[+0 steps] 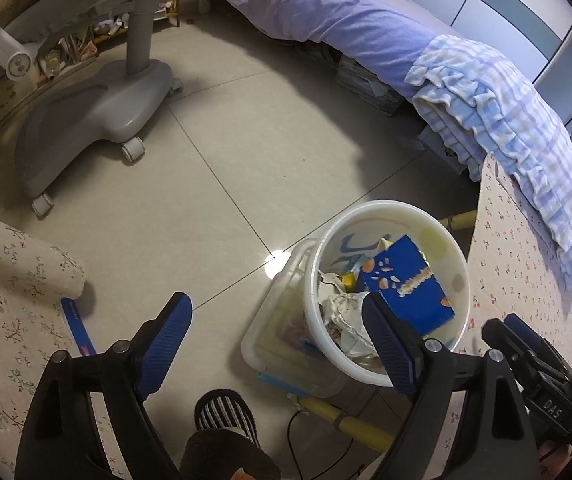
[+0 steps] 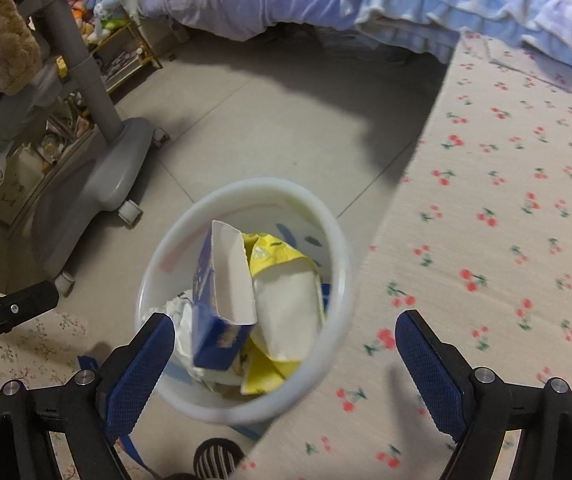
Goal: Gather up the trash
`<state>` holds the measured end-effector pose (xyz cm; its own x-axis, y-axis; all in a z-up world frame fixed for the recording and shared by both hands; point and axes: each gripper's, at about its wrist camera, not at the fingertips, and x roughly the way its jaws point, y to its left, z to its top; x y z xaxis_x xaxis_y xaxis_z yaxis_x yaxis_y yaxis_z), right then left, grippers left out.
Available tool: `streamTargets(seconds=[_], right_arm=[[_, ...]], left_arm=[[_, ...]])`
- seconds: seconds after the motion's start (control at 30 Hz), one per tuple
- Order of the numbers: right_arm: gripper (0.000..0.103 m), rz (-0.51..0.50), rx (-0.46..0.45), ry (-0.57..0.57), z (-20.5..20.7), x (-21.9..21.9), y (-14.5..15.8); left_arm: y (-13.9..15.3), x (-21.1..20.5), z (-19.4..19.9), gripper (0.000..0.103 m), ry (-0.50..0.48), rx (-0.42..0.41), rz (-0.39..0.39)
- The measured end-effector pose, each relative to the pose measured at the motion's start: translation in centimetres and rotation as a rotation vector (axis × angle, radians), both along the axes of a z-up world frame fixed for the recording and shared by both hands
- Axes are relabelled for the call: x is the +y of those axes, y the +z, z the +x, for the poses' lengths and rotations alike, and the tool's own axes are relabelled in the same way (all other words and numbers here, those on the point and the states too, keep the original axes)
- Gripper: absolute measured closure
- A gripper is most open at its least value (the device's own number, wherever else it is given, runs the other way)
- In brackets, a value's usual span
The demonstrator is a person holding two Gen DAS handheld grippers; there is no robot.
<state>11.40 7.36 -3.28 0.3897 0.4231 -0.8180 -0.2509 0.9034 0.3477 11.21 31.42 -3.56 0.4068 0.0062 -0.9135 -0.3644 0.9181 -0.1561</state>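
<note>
Two grippers, left gripper (image 1: 276, 338) and right gripper (image 2: 284, 354), hang empty, fingers apart, over the bin (image 2: 246, 192); its blue box (image 2: 216, 320) looks light and stiff, best gripped by its edges.

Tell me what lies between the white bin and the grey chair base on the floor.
Only bare floor tile separates the white bin from the grey chair base; the right wrist view shows it, and the left wrist view agrees.

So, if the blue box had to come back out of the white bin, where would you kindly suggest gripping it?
I would grip the blue box from above, closing on the open white flap end that points up toward the rim. It stands tilted on end among the yellow wrapper and crumpled paper, inside the white bin, so its sides are crowded.
</note>
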Motion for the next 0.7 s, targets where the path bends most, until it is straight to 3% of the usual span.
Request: streamTargets(seconds=[0.47, 0.7], right_arm=[[0.008, -0.101, -0.010, -0.204, -7.2, -9.9, 3.8], [0.004, -0.171, -0.092, -0.392, -13.8, -15.6, 5.6]], left_arm=[[3.9, -9.2, -3.0, 0.003, -0.192, -0.090, 0.064], [4.5, -15.4, -6.6, 0.002, -0.311, -0.124, 0.109]])
